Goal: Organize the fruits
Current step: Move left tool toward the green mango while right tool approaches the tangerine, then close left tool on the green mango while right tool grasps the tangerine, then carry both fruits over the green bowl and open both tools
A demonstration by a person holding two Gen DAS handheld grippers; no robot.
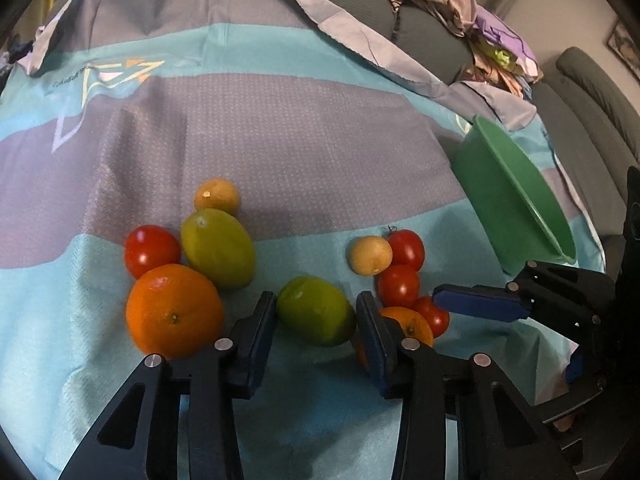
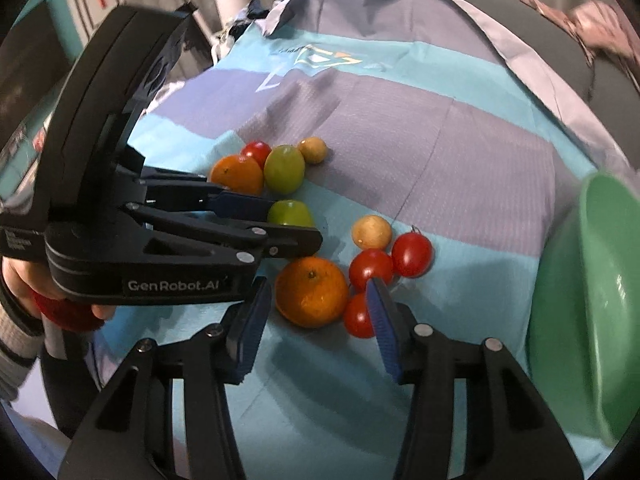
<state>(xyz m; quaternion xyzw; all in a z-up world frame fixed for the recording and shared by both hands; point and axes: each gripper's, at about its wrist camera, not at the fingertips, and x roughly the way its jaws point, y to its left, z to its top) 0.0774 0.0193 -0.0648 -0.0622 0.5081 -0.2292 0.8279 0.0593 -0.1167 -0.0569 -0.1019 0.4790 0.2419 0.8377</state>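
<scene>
Nearest the left wrist camera, our left hand-held gripper [image 1: 316, 312] stands with its jaws spread wide on either side of a green lime [image 1: 316, 311], which lies between the blue pads on the striped cloth [image 1: 280, 128]. We cannot tell whether either pad touches the lime.

Our right hand-held gripper [image 2: 318, 316] is likewise spread open. Between its pads we see an orange [image 2: 311, 292] and a red tomato [image 2: 358, 316], with the tomato just beside the right pad and partly hidden by it.

Fruit layout, as seen from the left wrist camera:
- Left cluster: a large orange [image 1: 174, 312], a red tomato [image 1: 152, 250], a second green lime [image 1: 218, 254] and a small yellow fruit [image 1: 217, 196], all touching or just beside one another.
- Right cluster: a small yellow fruit [image 1: 370, 255], a tomato with stem [image 1: 406, 249] and a tomato [image 1: 399, 285] below it, grouped closely behind the right pad of our left hand-held gripper.

All fruit rests on the cloth. We see a green bowl [image 1: 516, 196] on the cloth to the right of the right cluster, near it but apart. Its opening faces the fruit side in both views, and we cannot see any contents from these angles.

Behind the cloth we note a grey sofa [image 1: 592, 92] carrying a pile of crumpled clothes [image 1: 452, 4].
</scene>
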